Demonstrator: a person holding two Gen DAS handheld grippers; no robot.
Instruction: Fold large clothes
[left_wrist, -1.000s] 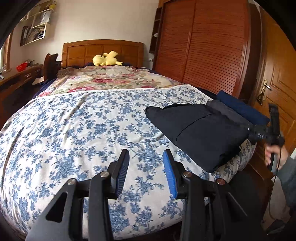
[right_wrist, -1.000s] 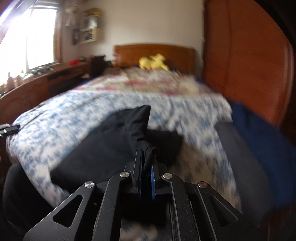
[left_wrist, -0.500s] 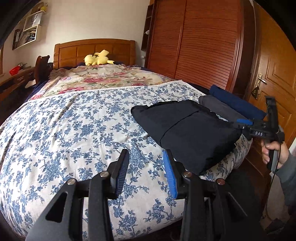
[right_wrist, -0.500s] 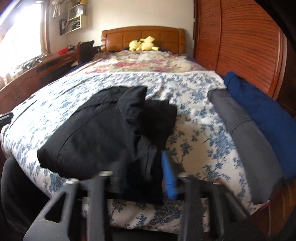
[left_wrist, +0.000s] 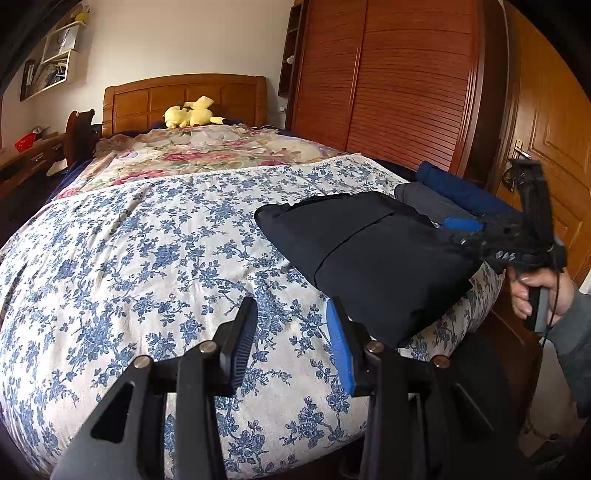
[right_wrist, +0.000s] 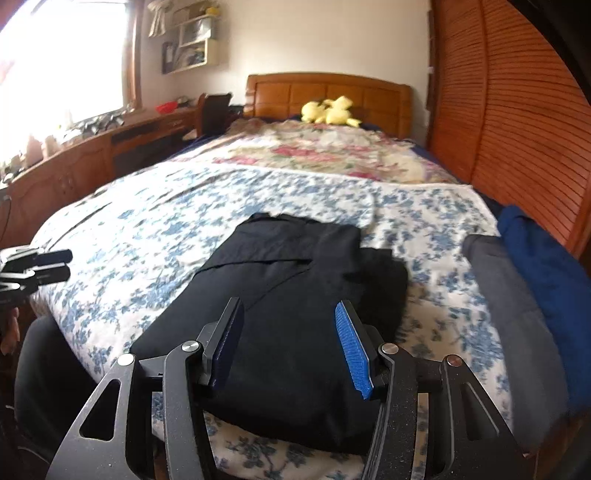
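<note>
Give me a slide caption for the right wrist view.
Right gripper, open, above folded black garment on floral bedspread.

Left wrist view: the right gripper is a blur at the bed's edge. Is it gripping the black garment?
Observer: No. The right wrist view shows the right gripper with its jaws apart and nothing pinched. The black garment lies on the bed under them.
Operator: I can't see the wall to the left of the bed. What's there?
Observer: A bright window, above a long wooden desk that runs along that side.
</note>
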